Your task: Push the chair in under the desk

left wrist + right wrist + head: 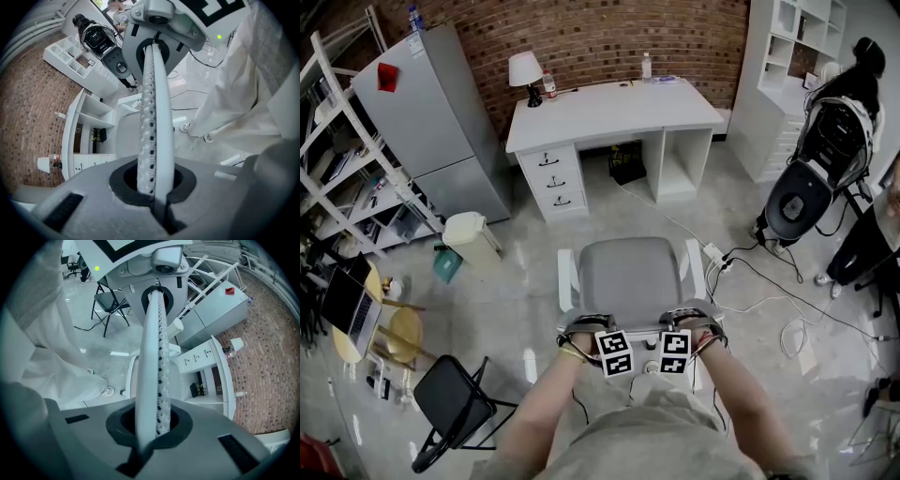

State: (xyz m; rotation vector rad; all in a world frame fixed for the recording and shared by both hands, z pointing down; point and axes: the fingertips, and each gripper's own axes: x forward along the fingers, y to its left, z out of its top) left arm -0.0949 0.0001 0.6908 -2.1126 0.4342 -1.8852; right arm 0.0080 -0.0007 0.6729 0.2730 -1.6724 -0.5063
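The chair (628, 277), grey with white armrests, stands on the open floor well apart from the white desk (614, 117). Its seat faces the kneehole and no part of it is under the desktop.

Both grippers sit at the chair's near edge, marker cubes side by side.
- Left gripper (153, 159): jaws fully together, nothing between them.
- Right gripper (156, 399): same condition, nothing held.

Contact with the backrest cannot be confirmed from any view.

Of the two gripper views, only the left shows the white shelf unit (70, 51). Only the right shows the black folding chair (110, 301) and the grey cabinet (220, 315). The head view alone shows the laptop (347, 300).
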